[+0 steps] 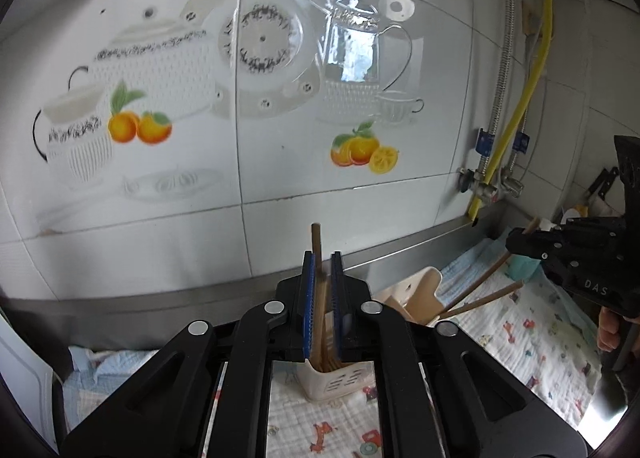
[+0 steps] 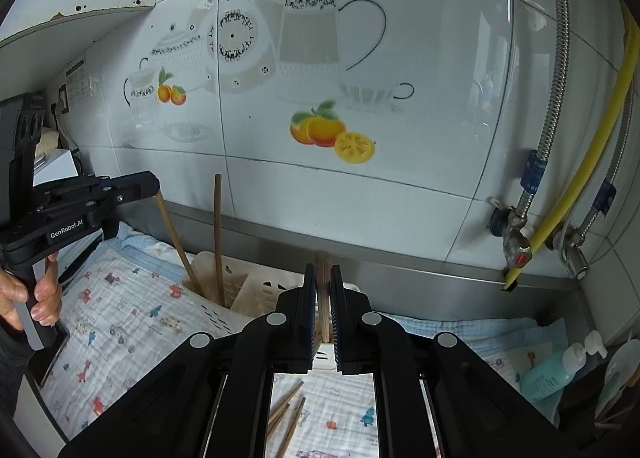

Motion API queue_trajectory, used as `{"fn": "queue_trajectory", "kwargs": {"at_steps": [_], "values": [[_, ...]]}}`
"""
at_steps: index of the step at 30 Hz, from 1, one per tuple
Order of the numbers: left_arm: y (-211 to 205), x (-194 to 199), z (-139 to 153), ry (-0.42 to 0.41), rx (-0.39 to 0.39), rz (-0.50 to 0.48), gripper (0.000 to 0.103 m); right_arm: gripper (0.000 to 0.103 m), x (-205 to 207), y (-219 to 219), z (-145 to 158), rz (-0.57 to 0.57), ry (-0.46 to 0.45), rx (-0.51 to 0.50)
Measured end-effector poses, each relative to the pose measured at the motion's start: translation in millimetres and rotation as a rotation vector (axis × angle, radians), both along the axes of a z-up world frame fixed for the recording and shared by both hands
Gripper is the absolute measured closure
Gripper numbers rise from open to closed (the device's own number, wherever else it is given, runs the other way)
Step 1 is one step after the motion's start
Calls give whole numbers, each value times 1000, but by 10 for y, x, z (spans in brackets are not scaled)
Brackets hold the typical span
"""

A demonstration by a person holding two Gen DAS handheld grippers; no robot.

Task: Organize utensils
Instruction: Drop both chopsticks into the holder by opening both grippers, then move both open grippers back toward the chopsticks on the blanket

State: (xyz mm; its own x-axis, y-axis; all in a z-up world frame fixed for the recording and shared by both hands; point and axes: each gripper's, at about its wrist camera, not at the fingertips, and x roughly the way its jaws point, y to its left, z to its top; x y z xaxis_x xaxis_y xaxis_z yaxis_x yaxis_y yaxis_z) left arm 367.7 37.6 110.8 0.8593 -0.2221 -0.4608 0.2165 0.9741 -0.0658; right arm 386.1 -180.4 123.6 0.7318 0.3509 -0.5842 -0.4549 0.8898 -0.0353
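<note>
My left gripper [image 1: 322, 258] is shut on a brown chopstick [image 1: 316, 242] held upright, its lower end in the cream utensil holder [image 1: 338, 382] among other chopsticks. It also shows in the right wrist view [image 2: 154, 185], holding the slanted chopstick [image 2: 176, 238] over the holder's left compartment [image 2: 224, 286], where another chopstick [image 2: 218, 234] stands. My right gripper [image 2: 323, 270] is shut on a chopstick [image 2: 323, 298] above the holder. It also shows at the right of the left wrist view [image 1: 516, 240]. Several loose chopsticks [image 2: 286, 418] lie on the printed cloth [image 2: 120, 330].
A tiled wall [image 2: 360, 177] and a steel ledge [image 2: 400, 270] stand close behind the holder. Gas pipes and valves [image 2: 516, 246] are at the right. A teal bottle [image 2: 552, 374] lies at the far right.
</note>
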Motion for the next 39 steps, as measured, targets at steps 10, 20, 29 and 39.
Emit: {"fn": "queue_trajectory", "kwargs": {"at_steps": [10,20,29,39], "values": [[31,-248,15,-22,-1,0,48,54,-281,-132,73,-23,-53,27],[93,-935,-204,-24,5,18,15,26,-936,-411,-130,-69,-79,89],[70,-1500,-624,1,103,41,7,21,-1499,-503,-557,-102,-51,96],[142,-1829,-1199,120,72,55,6,19,-1948,-411,-1085,-122,20,74]]}}
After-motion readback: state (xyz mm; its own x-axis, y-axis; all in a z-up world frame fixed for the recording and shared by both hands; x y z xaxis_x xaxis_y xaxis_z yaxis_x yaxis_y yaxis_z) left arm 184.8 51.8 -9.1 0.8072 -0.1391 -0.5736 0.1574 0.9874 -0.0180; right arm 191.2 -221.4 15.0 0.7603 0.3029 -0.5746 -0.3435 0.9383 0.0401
